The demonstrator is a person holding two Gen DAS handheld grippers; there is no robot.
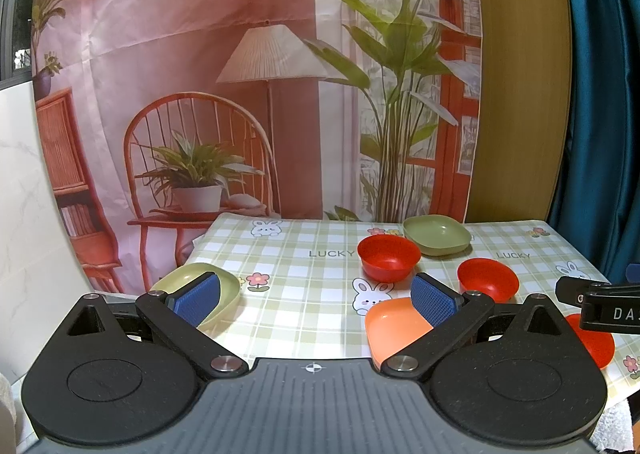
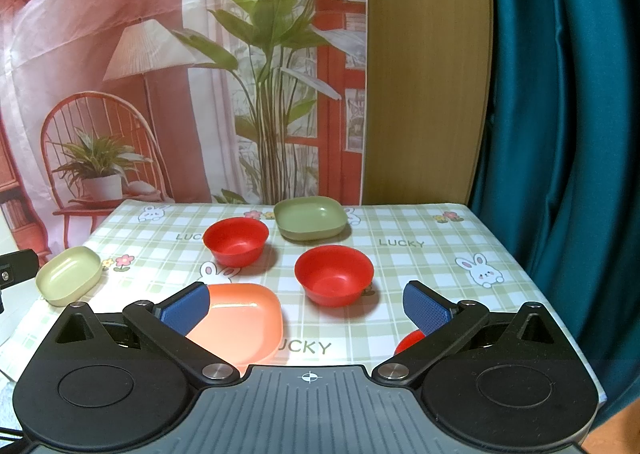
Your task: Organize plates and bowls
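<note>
Plates and bowls all sit loose on the green checked rabbit-print tablecloth [image 2: 420, 266], none stacked. Pale green rounded-square plastic plate [image 2: 68, 280] at the left edge; darker green rounded-square plate [image 2: 310, 219] at the back; orange rounded-square plate [image 2: 244, 320] near front, centre. Round red plastic bowl [image 2: 236, 240] just left of the darker green plate, second red bowl [image 2: 334, 274] nearer and to its right, third red bowl [image 1: 598, 342] at the front right (mostly hidden behind gripper linkages in both views).

Left gripper [image 1: 314, 296] level above the front edge, pointing across the table, jaws spread wide, nothing between the blue pads [image 1: 196, 300]. Right gripper [image 2: 306, 306] same pose, jaws wide, empty; its left pad overlaps the orange plate in view, contact can't be judged. Right gripper's black finger [image 1: 596, 300] pokes in at the right of the left wrist view
</note>
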